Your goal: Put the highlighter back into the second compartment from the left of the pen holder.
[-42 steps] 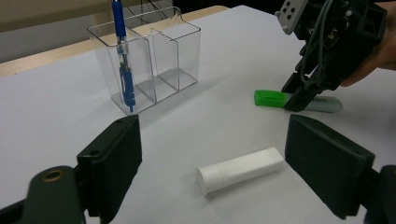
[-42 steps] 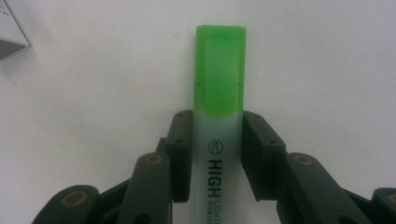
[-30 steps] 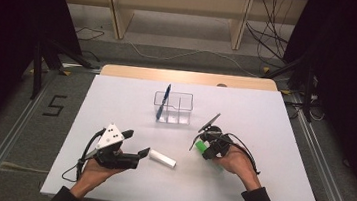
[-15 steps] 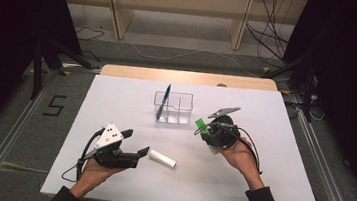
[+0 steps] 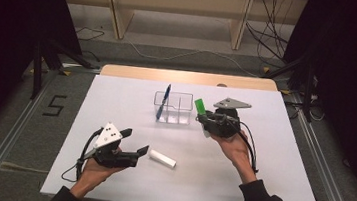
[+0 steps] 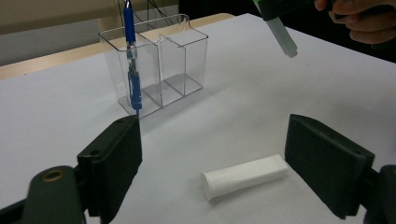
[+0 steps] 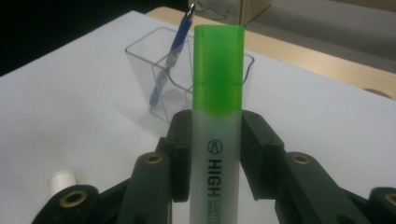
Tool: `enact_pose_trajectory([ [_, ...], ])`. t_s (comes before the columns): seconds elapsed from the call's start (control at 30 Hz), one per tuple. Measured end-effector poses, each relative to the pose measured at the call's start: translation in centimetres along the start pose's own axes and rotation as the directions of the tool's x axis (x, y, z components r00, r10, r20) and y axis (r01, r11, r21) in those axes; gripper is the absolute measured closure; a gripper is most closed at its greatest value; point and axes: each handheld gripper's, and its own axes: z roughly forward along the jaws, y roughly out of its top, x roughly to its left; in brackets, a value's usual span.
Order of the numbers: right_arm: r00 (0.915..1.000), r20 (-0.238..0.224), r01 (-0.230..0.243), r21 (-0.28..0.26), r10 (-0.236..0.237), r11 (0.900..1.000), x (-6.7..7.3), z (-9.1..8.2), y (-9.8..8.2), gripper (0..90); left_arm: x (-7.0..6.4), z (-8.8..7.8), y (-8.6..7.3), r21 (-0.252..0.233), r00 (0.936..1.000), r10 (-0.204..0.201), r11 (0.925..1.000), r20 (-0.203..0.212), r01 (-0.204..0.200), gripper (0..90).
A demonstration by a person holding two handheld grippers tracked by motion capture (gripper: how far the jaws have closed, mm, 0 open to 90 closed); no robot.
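My right gripper is shut on a highlighter with a green cap and a frosted barrel; it is held above the mat, just right of the clear plastic organizer. The highlighter's frosted end hangs at the top of the left gripper view. A blue pen stands tilted in the organizer's left compartment. A white tube lies flat on the white mat. My left gripper rests low at the front left, open, its jaws standing to either side of the white tube without touching it.
The white mat covers a wooden table. The organizer's right compartments hold nothing. Wooden shelf legs and cables lie on the floor beyond the table. Metal rails run along both sides.
My right gripper has lifted the highlighter off the mat and carried it up toward the organizer, tilting it more upright. The left gripper and the white tube stayed put.
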Motion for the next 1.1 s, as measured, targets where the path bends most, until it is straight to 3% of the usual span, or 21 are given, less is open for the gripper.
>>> enact_pose_trajectory([
  [0.6, 0.9988, 0.02, -0.042, -0.124, 0.045, 0.991, 0.6, 2.6, 3.1, 67.0, 0.0, -0.1, 0.0, -0.014, 1.0, -0.005, 0.9999, 0.004, 0.005, 17.8],
  [1.1, 0.9986, 0.036, -0.033, -0.144, 0.039, 0.989, 1.3, 4.5, 5.3, 66.9, -0.1, -0.1, 0.1, -0.018, 1.0, -0.008, 0.9998, 0.003, 0.008, 17.6],
])
